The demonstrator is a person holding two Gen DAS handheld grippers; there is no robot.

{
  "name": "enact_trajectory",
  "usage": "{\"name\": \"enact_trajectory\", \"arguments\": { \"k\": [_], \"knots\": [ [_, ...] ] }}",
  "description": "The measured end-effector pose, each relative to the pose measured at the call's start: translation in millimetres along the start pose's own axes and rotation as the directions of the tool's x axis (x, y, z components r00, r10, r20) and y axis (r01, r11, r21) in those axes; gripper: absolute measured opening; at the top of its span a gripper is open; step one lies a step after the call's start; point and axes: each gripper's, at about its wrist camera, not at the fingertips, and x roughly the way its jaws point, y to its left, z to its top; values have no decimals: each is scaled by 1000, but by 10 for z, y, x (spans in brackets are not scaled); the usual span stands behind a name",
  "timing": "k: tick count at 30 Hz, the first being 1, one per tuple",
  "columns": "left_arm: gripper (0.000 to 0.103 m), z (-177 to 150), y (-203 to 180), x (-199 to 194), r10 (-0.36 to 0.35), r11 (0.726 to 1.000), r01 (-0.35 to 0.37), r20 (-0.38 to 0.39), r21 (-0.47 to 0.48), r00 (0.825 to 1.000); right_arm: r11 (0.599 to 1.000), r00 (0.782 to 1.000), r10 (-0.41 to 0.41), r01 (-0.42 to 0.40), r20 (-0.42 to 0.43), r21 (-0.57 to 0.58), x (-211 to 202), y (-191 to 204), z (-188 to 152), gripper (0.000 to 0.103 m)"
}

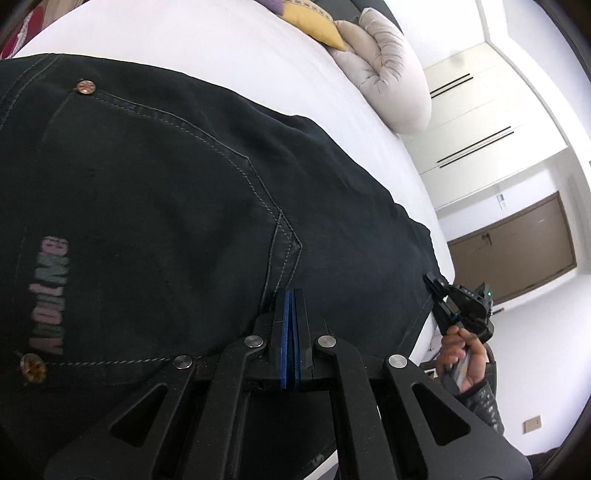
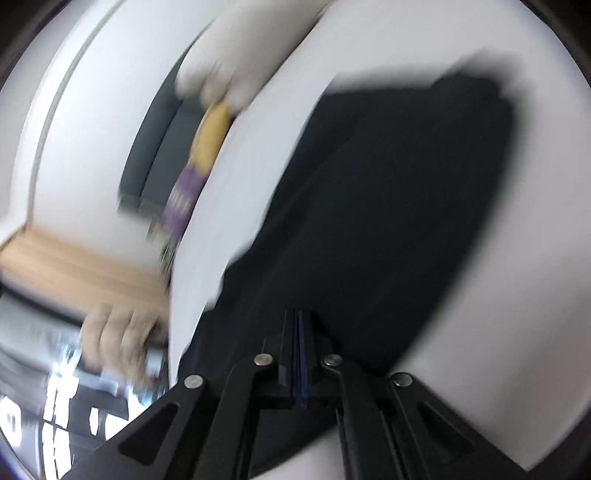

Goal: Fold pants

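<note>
Black denim pants (image 1: 177, 192) lie spread on a white bed (image 1: 229, 48), back pocket with rivets and a pink logo facing up. My left gripper (image 1: 291, 295) is shut, its blue-padded fingers pinching the pants' near edge by the pocket seam. My right gripper (image 1: 436, 286) shows at the pants' far right edge, held by a hand, and looks shut on the fabric. In the blurred right wrist view the right gripper (image 2: 300, 317) is shut on the pants (image 2: 388, 221), which stretch away over the bed (image 2: 498, 332).
A beige pillow (image 1: 388, 70), a yellow cushion (image 1: 314, 22) and a purple one lie at the bed's head. White wardrobe doors (image 1: 476, 122) and a brown door (image 1: 513, 247) stand beyond. The left hand (image 2: 122, 332) shows blurred in the right wrist view.
</note>
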Motion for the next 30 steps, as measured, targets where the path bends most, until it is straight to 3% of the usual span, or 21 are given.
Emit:
{"name": "enact_trajectory", "arguments": {
  "k": [2,4,6,9,13,18,23,30],
  "knots": [
    [1,-12,2,-6,5,1000,-5,4,4,1000,997,995,-42,36,90,74,-350,-219,233,16],
    [1,-14,18,-11,9,1000,-9,10,0,1000,993,985,-12,-8,171,120,-698,-344,324,62],
    [1,0,-47,86,9,1000,-9,16,-7,1000,991,969,-29,-4,244,133,-1020,-367,360,77],
    [1,-18,-81,132,17,1000,-17,21,-7,1000,984,975,23,-62,223,167,-1099,-467,361,77],
    [1,-3,-200,216,22,1000,-22,20,-7,1000,975,986,8,-44,165,219,-861,-501,328,74],
    [1,-14,-213,230,23,1000,-23,20,-8,1000,966,988,25,-63,152,250,-752,-563,332,71],
    [1,-12,-219,236,21,1000,-21,20,-7,1000,962,990,50,-84,135,258,-575,-587,492,61],
    [1,-9,-224,242,21,1000,-21,19,-9,1000,959,992,46,-76,115,273,-376,-700,653,16]
  ]
}}
